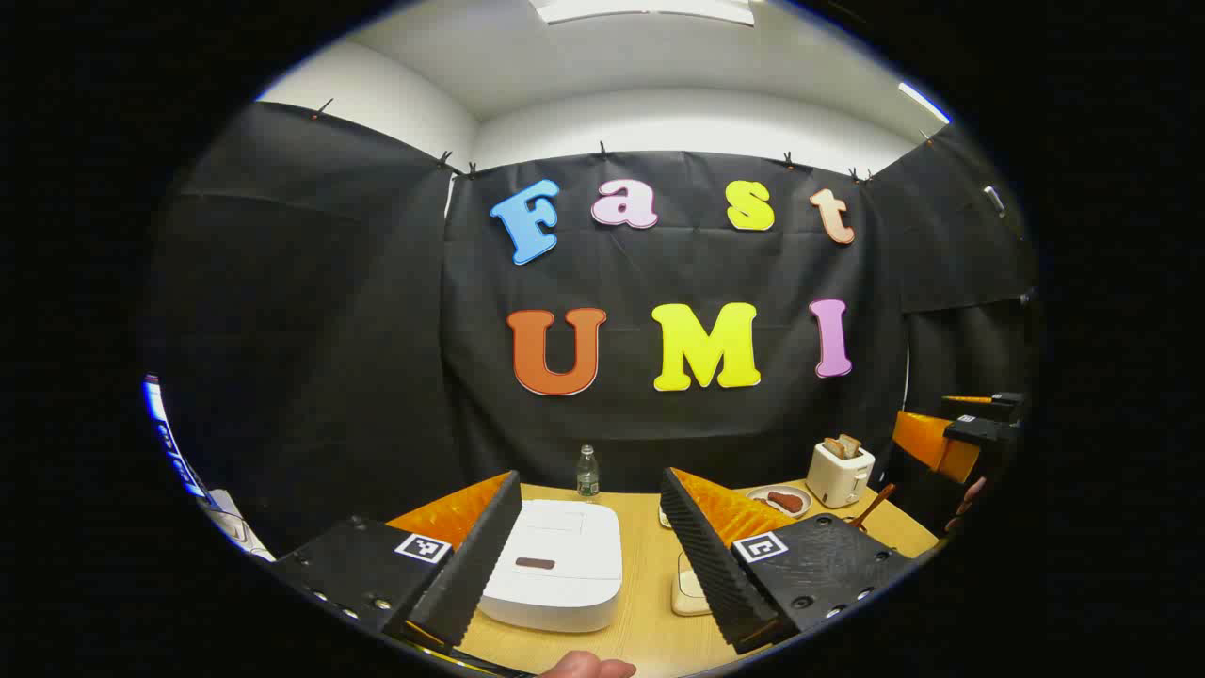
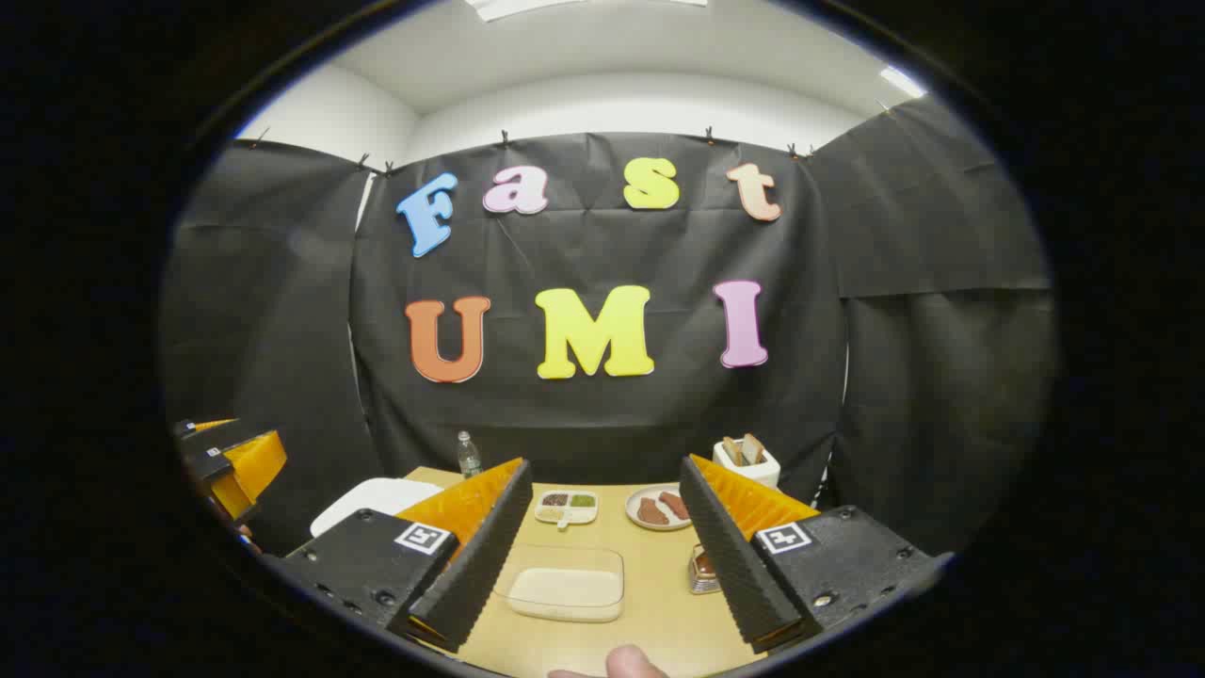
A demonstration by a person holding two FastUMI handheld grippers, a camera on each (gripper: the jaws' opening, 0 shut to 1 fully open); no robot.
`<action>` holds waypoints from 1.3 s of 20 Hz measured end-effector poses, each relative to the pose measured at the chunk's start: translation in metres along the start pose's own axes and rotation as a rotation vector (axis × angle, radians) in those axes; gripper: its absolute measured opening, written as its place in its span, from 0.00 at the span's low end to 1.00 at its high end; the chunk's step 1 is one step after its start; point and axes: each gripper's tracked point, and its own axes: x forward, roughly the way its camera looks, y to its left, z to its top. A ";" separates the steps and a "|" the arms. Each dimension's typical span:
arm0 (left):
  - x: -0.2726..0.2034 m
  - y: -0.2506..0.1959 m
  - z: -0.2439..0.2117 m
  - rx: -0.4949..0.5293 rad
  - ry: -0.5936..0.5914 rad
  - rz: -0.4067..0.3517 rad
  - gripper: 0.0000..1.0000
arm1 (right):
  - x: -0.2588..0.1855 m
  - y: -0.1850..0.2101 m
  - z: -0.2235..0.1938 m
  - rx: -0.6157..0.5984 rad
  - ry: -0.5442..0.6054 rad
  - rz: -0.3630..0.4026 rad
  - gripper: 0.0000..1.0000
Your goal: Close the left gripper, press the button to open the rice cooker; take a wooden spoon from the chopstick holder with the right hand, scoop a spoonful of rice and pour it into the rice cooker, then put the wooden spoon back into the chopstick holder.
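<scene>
In the left gripper view, the left gripper (image 1: 588, 556) hung above the wooden table (image 1: 650, 603), jaws spread wide and holding nothing. Right between its fingers sat the white rice cooker (image 1: 555, 574), lid down. Behind the cooker stood a small bottle (image 1: 586, 473). Off to the right were a plate of meat (image 1: 781, 501), a white toaster (image 1: 840, 474) with bread in it, and a wooden spoon (image 1: 871, 508) sticking up, though its holder was hard to make out. The right gripper (image 1: 979, 433) showed at the far right edge.

In the right gripper view, the right gripper (image 2: 607, 556) was also parted and empty, hovering over a clear container of rice (image 2: 565, 589). Beyond it lay a sectioned dish (image 2: 565, 507), the meat plate (image 2: 659, 508) and the toaster (image 2: 748, 459). The rice cooker (image 2: 372, 499) sat at left, near the left gripper (image 2: 231, 461).
</scene>
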 end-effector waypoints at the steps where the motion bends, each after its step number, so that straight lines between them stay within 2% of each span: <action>1: 0.001 0.000 0.000 -0.004 -0.001 0.000 0.94 | 0.000 -0.001 0.001 0.001 -0.003 -0.005 1.00; 7: -0.002 -0.001 -0.001 -0.013 -0.006 -0.016 0.94 | 0.001 0.004 -0.008 0.000 0.018 -0.007 1.00; 15: -0.008 0.017 -0.007 -0.013 0.017 0.012 0.94 | -0.001 0.010 -0.014 0.002 0.022 0.000 1.00; 26: -0.001 0.010 -0.011 -0.024 0.032 -0.023 0.94 | 0.005 0.008 -0.008 0.001 0.010 0.002 1.00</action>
